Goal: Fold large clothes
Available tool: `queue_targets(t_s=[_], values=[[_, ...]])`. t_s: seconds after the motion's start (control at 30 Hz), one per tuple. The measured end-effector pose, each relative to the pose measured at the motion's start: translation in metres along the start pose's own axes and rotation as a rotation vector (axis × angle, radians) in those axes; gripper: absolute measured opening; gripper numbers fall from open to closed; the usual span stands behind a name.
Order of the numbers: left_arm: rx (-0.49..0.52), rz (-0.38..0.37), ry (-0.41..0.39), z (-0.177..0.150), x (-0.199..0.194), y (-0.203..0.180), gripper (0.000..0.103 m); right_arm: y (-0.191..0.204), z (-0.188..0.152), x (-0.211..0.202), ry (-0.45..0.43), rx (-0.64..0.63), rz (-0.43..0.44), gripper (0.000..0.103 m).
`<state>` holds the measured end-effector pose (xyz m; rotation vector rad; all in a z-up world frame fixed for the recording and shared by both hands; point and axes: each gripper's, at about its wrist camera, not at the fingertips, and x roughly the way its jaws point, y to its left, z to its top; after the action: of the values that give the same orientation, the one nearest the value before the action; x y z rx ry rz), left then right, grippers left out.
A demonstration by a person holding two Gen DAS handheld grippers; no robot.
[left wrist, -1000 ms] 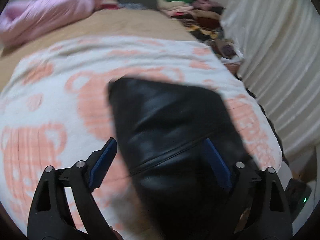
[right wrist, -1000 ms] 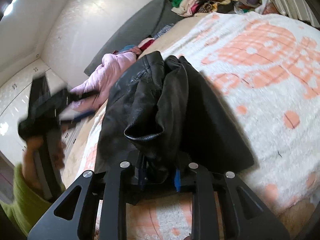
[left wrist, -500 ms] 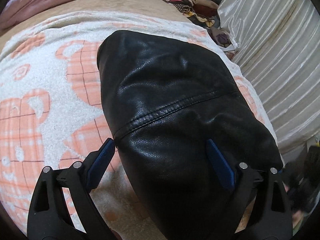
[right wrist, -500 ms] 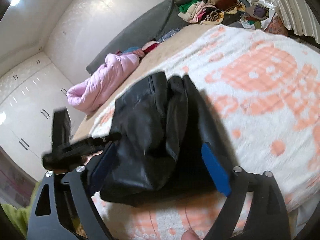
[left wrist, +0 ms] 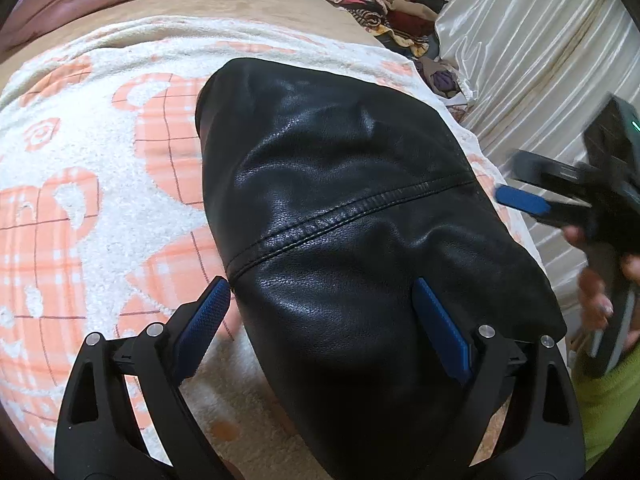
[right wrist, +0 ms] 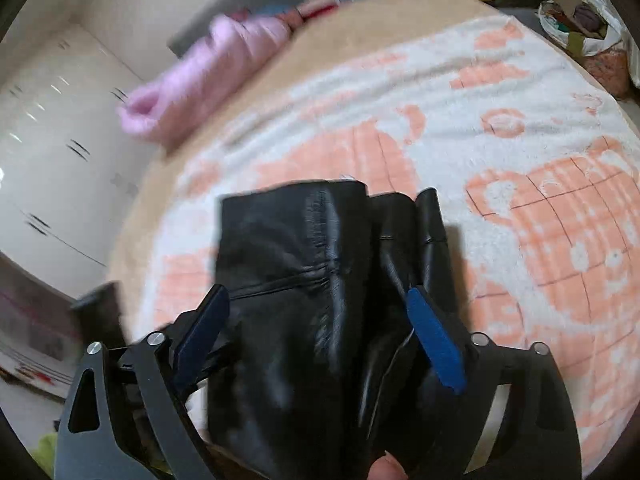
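My bed carries a white blanket with orange checks, and on it lies the folded black leather jacket. A pink padded garment lies at the far end.

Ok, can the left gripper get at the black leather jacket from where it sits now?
Probably yes: the left gripper is open, the black leather jacket lies right between its fingers, and nothing covers it.

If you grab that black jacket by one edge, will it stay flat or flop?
The black jacket would probably flop: its folded layers already sag and crease. It looks thick with heavy seams, so likely weighty. Its shiny surface may slip between the open left gripper fingers, and the fold could fall open on the blanket.
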<state>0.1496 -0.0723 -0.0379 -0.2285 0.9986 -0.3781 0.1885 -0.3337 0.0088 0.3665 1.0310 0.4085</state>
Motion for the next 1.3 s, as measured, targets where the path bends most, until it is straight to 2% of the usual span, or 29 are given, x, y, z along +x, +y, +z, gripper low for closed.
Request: queue_targets(t_s=[0.13, 0.2, 0.27, 0.3, 0.37, 0.43, 0.5, 0.63, 0.7, 0.83, 0.9, 1.07, 1.13, 1.3], values=[[0.007, -0.001, -0.005, -0.001, 0.0, 0.0, 0.085, 0.007, 0.005, 0.021, 0.038, -0.021, -0.067, 0.084], [0.009, -0.003, -0.008, -0.001, 0.001, -0.001, 0.085, 0.006, 0.002, 0.032, 0.066, -0.031, -0.086, 0.079], [0.007, -0.003, -0.009, -0.003, 0.002, -0.001, 0.086, 0.008, -0.001, 0.038, 0.073, -0.062, -0.1, 0.067], [0.007, -0.004, -0.008, -0.003, 0.002, -0.001, 0.087, 0.009, -0.002, 0.039, 0.06, -0.078, -0.09, 0.054], [0.006, 0.003, -0.004, -0.004, 0.004, -0.001, 0.088, 0.011, -0.005, 0.037, 0.021, -0.105, -0.078, 0.041], [0.002, 0.001, -0.007, -0.006, 0.004, -0.001, 0.088, 0.013, -0.009, 0.03, -0.027, -0.118, -0.024, 0.017], [0.001, -0.001, -0.008, -0.006, 0.003, -0.002, 0.088, 0.021, -0.011, 0.022, -0.064, -0.154, -0.009, 0.012], [-0.02, -0.047, -0.022, -0.005, -0.005, 0.001, 0.088, 0.03, -0.009, -0.006, -0.149, -0.191, 0.054, 0.011], [0.004, -0.048, -0.039, -0.001, -0.014, -0.003, 0.088, 0.033, -0.006, -0.023, -0.182, -0.219, 0.056, 0.011], [0.06, -0.032, -0.053, 0.002, -0.02, -0.02, 0.089, 0.008, 0.001, -0.045, -0.227, -0.182, 0.078, 0.011], [0.083, -0.016, -0.04, 0.002, -0.015, -0.03, 0.091, -0.021, -0.001, -0.045, -0.232, -0.096, 0.118, 0.011], [0.145, 0.026, 0.024, -0.009, 0.009, -0.048, 0.091, -0.084, -0.03, -0.008, -0.191, 0.112, 0.21, 0.012], [0.149, 0.028, 0.041, -0.012, 0.015, -0.049, 0.091, -0.093, -0.037, -0.002, -0.191, 0.145, 0.234, 0.013], [0.143, 0.026, 0.042, -0.011, 0.014, -0.05, 0.093, -0.089, -0.035, -0.006, -0.198, 0.125, 0.251, 0.014]])
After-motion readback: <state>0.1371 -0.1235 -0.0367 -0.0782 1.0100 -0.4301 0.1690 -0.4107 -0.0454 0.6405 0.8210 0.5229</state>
